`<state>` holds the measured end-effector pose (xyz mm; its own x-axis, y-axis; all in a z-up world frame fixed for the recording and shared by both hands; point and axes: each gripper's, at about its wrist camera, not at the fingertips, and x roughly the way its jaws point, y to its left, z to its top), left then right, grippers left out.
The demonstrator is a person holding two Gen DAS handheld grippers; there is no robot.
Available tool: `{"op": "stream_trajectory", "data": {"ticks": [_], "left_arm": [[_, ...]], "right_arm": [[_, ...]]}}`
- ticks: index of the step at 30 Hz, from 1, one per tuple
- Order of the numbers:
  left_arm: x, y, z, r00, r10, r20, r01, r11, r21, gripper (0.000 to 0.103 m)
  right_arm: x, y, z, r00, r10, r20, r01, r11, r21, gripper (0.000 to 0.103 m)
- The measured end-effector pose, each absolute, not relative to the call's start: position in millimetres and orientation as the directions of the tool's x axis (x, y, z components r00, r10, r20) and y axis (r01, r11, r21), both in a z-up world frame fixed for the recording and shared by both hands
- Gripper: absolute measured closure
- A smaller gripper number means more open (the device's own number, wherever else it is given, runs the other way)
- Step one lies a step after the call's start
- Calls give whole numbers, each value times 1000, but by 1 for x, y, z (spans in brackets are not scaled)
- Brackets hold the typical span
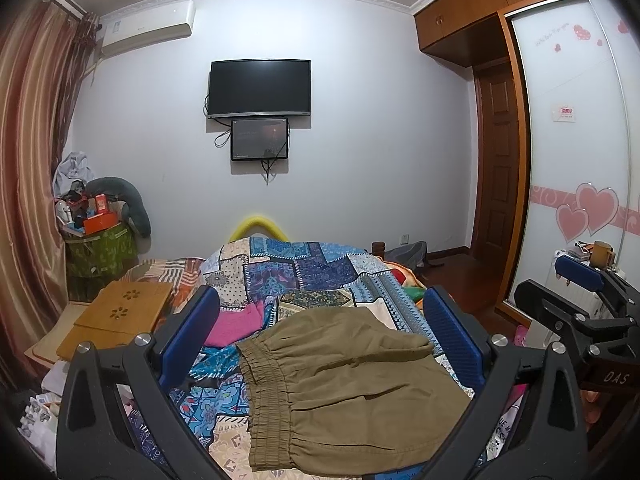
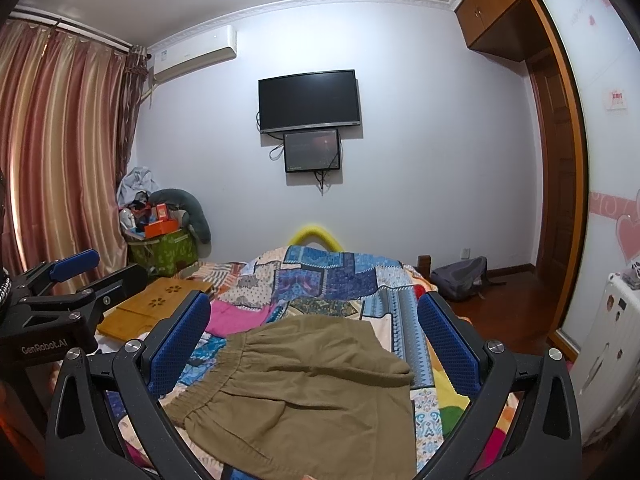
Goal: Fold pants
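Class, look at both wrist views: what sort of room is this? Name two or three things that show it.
Most likely a home bedroom: a bed with a patchwork cover, a built-in wardrobe, and a wall-mounted TV.

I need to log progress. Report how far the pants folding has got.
Done: the khaki pants lie on the patchwork bedspread in a compact shape, seemingly already folded over. In hand: nothing; the left gripper and right gripper are both open above them. Left: any final fold or smoothing.
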<state>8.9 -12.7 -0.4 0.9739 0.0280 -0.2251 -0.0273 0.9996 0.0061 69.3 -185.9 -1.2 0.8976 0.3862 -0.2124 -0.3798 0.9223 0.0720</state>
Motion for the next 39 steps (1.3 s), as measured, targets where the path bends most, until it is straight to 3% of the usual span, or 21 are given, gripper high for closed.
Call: {"op": "stream_trajectory", "data": {"ticks": [26,32,39], "left_arm": [[25,-6,-9,968,31,-250,-27,999,18,0],[66,14,-29,938,43,-343,-43,999,5,0],[136,57,-79,836,88,-542,-106,994,-1,0]], "right_arm": [[80,-185,-7,894,377,-242,-370,926,77,0],[101,-186,-21,897,336,-288,-339,940,43,0],[147,-197,-67,849,291,-442,-325,946,0,0]]}}
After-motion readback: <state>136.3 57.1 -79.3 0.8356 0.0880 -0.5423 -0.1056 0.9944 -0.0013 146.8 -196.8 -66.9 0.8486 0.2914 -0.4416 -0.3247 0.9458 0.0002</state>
